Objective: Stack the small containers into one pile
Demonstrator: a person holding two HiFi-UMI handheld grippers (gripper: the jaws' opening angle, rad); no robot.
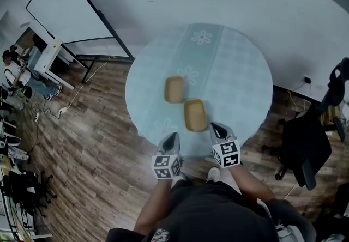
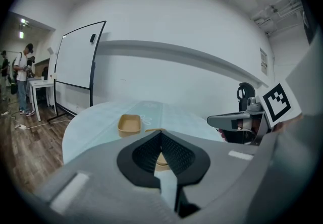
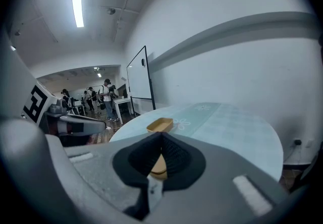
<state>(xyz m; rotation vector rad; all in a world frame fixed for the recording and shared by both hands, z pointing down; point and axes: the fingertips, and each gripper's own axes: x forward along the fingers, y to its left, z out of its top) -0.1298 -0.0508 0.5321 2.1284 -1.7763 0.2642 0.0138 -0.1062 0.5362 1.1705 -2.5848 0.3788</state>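
Wooden floor [image 1: 92, 143] surrounds pale-blue round table [image 1: 240, 72]; left claw [image 1: 173, 137], right claw [image 1: 216, 127] pinched together.

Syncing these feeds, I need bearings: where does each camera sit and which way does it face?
Head view: on the person's head, looking steeply down at the table, far container and near container; torso, left gripper and right gripper show.
Left gripper view: on the left gripper, looking along its shut jaws across the table; the right gripper shows at right.
Right gripper view: on the right gripper, along its shut jaws; the left gripper shows at left.
Shared: all views show both containers.
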